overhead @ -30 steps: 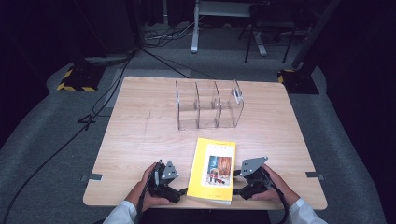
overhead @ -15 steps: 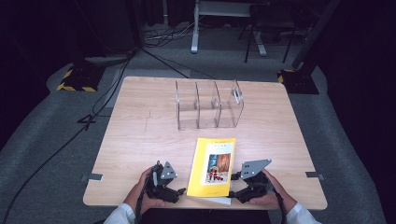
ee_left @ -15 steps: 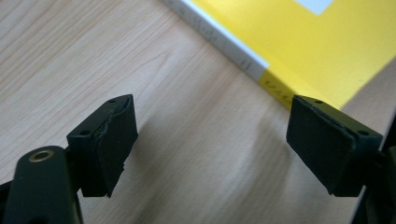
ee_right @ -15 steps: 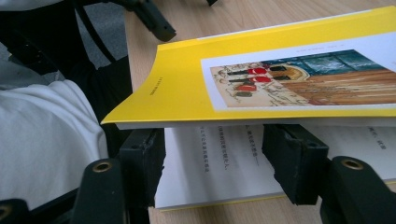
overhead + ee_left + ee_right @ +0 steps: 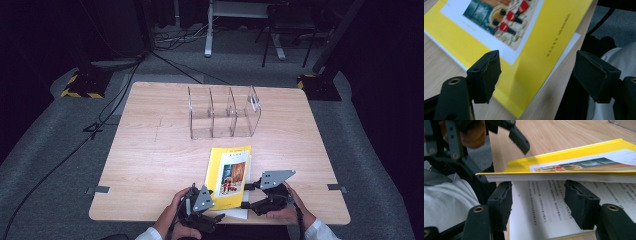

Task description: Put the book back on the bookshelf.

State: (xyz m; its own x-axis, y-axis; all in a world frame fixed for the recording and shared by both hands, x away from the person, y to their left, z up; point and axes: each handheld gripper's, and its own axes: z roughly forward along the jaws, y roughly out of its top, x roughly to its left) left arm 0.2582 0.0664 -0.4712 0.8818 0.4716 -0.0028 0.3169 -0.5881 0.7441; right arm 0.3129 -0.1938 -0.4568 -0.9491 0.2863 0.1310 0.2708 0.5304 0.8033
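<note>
A: Left tongs (image 5: pixel 216 218) low at the near bench edge, just left of the thin yellow softcover book with a picture on its cover (image 5: pixel 229 176). Jaws spread wide, nothing between them; in the left gripper view, book corner (image 5: pixel 524 75) under the gap, near the near edge. Hand (image 5: pixel 172 220) wrapped round the body from below.

B: Right tongs (image 5: pixel 245 195) at the book's right side, pointing left toward it. Jaws parted, gripping nothing. In the right gripper view, upper cover and most pages (image 5: pixel 574 170) lifted, a printed white page (image 5: pixel 541 207) lying flat beneath, jaws lying over that page just short of the raised page edge. Whether a jaw touches the raised stack: cannot tell. Right hand (image 5: pixel 290 210) behind the grey three-cornered plate (image 5: pixel 275 177).

A: Book placement: near-centre of the light wooden bench (image 5: pixel 150 150), long side running away from the person.

B: Clear plastic three-slot divider rack (image 5: pixel 222 112) farther back, well apart from the book. Around the bench: grey carpet floor (image 5: pixel 50 165), black cables (image 5: pixel 115 100), yellow-black striped base (image 5: pixel 82 85) at far left, dark surroundings.
</note>
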